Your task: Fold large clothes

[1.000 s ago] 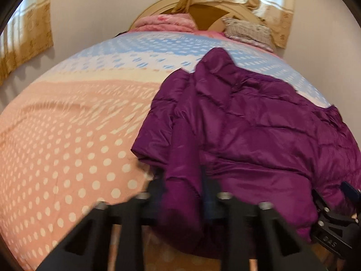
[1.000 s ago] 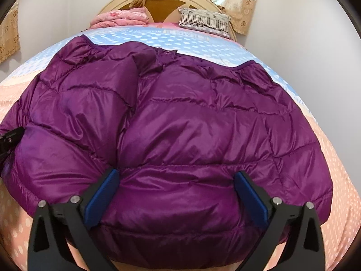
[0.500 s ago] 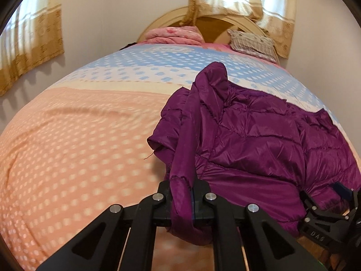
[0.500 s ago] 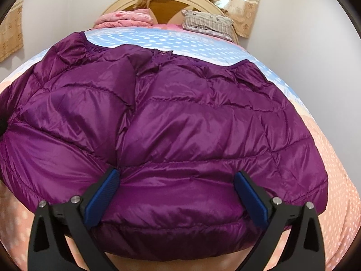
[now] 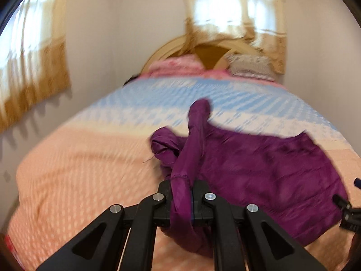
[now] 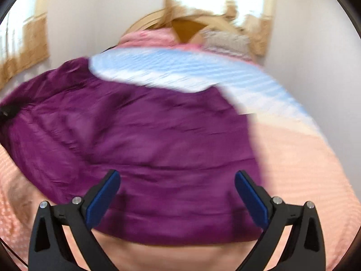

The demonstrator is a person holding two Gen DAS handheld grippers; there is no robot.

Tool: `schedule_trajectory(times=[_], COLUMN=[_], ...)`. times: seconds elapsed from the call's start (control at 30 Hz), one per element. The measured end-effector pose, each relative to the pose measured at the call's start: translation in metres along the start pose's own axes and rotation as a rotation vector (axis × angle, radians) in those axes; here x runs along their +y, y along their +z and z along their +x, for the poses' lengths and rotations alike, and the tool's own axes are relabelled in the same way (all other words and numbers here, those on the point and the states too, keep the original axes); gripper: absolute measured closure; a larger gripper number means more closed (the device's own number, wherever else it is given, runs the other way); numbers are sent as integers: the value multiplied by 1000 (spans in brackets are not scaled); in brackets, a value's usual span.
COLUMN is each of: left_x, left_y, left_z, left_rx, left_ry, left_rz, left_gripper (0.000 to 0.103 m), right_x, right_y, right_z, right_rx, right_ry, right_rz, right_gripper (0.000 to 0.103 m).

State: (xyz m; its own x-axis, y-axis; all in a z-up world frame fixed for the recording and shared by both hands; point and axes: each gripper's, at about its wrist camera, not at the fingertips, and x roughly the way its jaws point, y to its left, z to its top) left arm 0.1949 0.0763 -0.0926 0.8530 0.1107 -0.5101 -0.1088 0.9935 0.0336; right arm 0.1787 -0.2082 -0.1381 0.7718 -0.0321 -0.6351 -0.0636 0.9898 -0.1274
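Observation:
A purple puffer jacket (image 5: 259,164) lies spread on the bed's dotted cover (image 5: 79,169). My left gripper (image 5: 181,189) is shut on a strip of the jacket's edge, which rises from the bed as a taut ridge up to the jaws. In the right wrist view the jacket (image 6: 146,135) fills the middle, and my right gripper (image 6: 177,194) hangs open above its near hem with nothing between the blue pads (image 6: 102,199). The right gripper's tip (image 5: 347,212) shows at the right edge of the left wrist view. Both views are motion-blurred.
The bed runs back to a curved wooden headboard (image 5: 209,52), with a pink folded blanket (image 5: 176,66) and a patterned pillow (image 5: 250,66) before it. Curtained windows (image 5: 234,15) sit behind and on the left wall. A plain wall stands close on the right.
My left gripper has risen with the jacket's edge pinched in it, pulling the fabric up into a ridge. My right gripper has lifted and drawn back from the hem, still open.

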Motion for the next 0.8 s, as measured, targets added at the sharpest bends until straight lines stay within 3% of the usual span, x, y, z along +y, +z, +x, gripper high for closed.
schedule_trajectory(times=[0.13,0.27,0.37,0.47,0.53,0.6,0.8], left_x=[-84,-171,-245,-305,-324,-332,-325], left_y=[30,26,-4,-54,-84,-104,-106], left_z=[-13,-13,-10,4,11,13,5], left_rx=[-79,-111,-108,-29,-2,-48,-96], left_ry=[-89,-165,-244,-319,-328,-285,-275], left_rz=[139,302,484,680,766,835,848], left_gripper=[98,97,97,97,97,97,89], right_x=[-105,-191,-227,-249,-253,-257,-250], right_y=[-6,-28,-45,-59,-67,-65,-74], right_z=[-1,-11,-22,-26,-24,-20,-14], right_rx=[27,61,74,91,107,114,104], right_ry=[-185,-321,-365,-385,-378,-363,-310], right_rz=[129,273,345,383,401,408,405], right_gripper=[0,0,0,0,0,0,0])
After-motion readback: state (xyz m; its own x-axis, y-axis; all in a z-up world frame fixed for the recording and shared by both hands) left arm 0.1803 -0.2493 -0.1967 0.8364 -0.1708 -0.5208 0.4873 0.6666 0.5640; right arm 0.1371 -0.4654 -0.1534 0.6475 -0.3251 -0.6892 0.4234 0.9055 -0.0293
